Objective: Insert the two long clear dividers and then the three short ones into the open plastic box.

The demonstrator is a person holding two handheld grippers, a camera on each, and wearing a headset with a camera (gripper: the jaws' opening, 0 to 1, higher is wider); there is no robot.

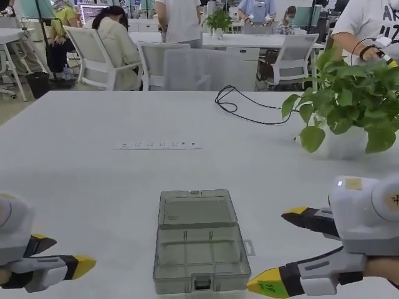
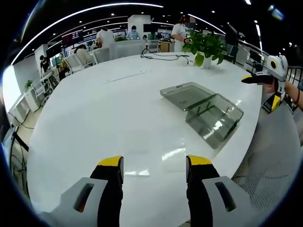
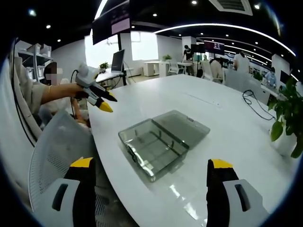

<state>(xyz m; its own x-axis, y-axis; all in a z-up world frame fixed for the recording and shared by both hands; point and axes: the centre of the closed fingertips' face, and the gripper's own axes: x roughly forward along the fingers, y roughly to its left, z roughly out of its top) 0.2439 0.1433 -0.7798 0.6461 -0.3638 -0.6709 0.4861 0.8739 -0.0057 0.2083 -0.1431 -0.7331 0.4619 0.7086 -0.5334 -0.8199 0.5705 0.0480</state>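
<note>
The open plastic box (image 1: 177, 281) is set near the front edge of the white desk (image 1: 93, 187), its lid (image 1: 197, 208) laid back flat. Thin clear dividers (image 1: 199, 244) are seen standing inside it. The left gripper (image 1: 72, 251) and right gripper (image 1: 267, 250) are held wide, empty, beside it

Left gripper (image 2: 155, 161), right gripper (image 3: 151, 162): white housings, black jaws, yellow tips.

Left gripper (image 1: 73, 252) cut by left edge; right gripper (image 1: 267, 250) by right edge.
</note>
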